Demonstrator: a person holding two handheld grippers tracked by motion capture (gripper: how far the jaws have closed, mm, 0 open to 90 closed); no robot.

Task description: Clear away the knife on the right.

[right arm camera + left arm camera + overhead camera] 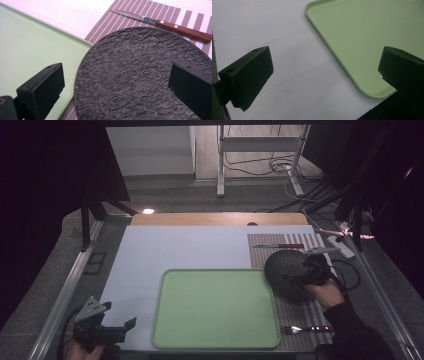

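The right hand-held gripper (309,270) hovers over a dark round plate (286,269) that sits on a striped placemat (300,312) at the right side of the desk (150,255), its left edge just beside — perhaps slightly over — the rim of the green tray (216,308). In the right gripper view the jaws stand wide apart above the plate (140,75), gripping nothing. The left hand-held gripper (120,330) rests near the tray's front left corner, its jaws also spread and empty, with the tray (367,37) ahead of it.

The plate looks stiff, fairly heavy and breakable, like slate or stoneware; its rough, rippled surface should give good grip. It lies low and flat, so the rim is the place to pinch — one jaw above, one slipped under the edge. A knife (280,246) lies behind the plate and a fork (305,329) in front of it, both on the placemat.
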